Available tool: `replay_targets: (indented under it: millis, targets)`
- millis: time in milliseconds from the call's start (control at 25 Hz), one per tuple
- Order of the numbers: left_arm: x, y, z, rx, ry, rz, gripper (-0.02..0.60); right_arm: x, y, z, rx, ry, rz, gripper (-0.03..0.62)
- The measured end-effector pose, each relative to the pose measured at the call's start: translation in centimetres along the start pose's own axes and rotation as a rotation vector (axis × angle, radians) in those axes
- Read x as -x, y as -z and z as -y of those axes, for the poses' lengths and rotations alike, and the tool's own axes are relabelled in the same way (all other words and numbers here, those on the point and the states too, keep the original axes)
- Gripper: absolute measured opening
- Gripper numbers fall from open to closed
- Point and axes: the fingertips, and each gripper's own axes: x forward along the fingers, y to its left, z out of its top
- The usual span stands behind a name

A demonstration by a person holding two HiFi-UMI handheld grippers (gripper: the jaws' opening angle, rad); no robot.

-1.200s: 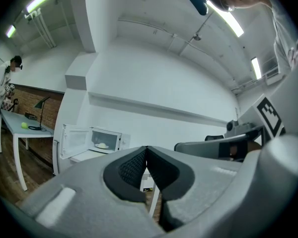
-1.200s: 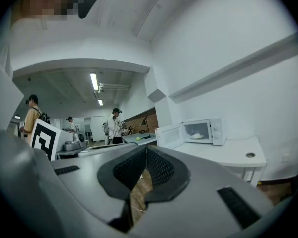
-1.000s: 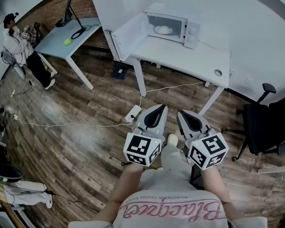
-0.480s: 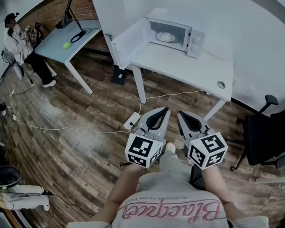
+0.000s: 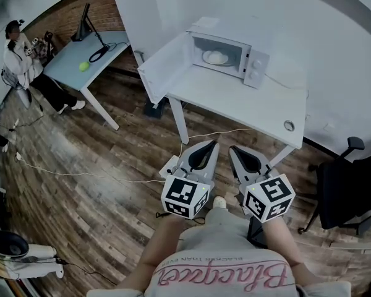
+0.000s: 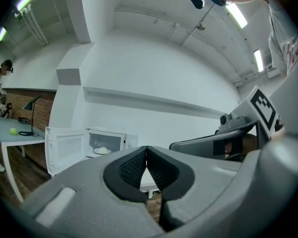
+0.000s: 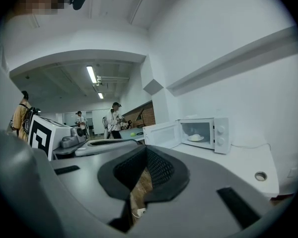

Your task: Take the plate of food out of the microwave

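A white microwave (image 5: 230, 55) stands at the back of a white table (image 5: 247, 101), its door (image 5: 162, 67) swung open to the left. Inside it lies a plate of pale food (image 5: 215, 57), also seen in the left gripper view as the plate (image 6: 102, 150) and in the right gripper view as the plate (image 7: 195, 138). My left gripper (image 5: 206, 145) and right gripper (image 5: 235, 148) are held side by side over the wooden floor, short of the table and well away from the microwave. Both are shut with nothing between their tips.
A light desk (image 5: 96, 51) with a green ball (image 5: 83, 67) and a lamp stands at the left, a person (image 5: 21, 48) beside it. A power strip (image 5: 169, 166) and cable lie on the floor before the table. A black office chair (image 5: 346, 181) is at the right.
The table and microwave have come closer and sit lower in the head view as the person walks towards them. Both grippers stay shut and side by side.
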Motion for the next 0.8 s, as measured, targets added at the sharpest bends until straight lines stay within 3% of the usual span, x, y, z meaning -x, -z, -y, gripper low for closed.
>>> replay_targets:
  millis: [480,800]
  targets:
    - [-7.8,-0.3,-2.7,-0.022,-0.017,-0.026,0.008,-4.6,-1.9,6.0,-0.014,-0.055,0.021,0.012]
    - [-11.9,-0.5,-5.1,-0.018,-0.117,-0.012,0.006,-7.2,-2.6,9.1,-0.021,-0.123,0.031,0.012]
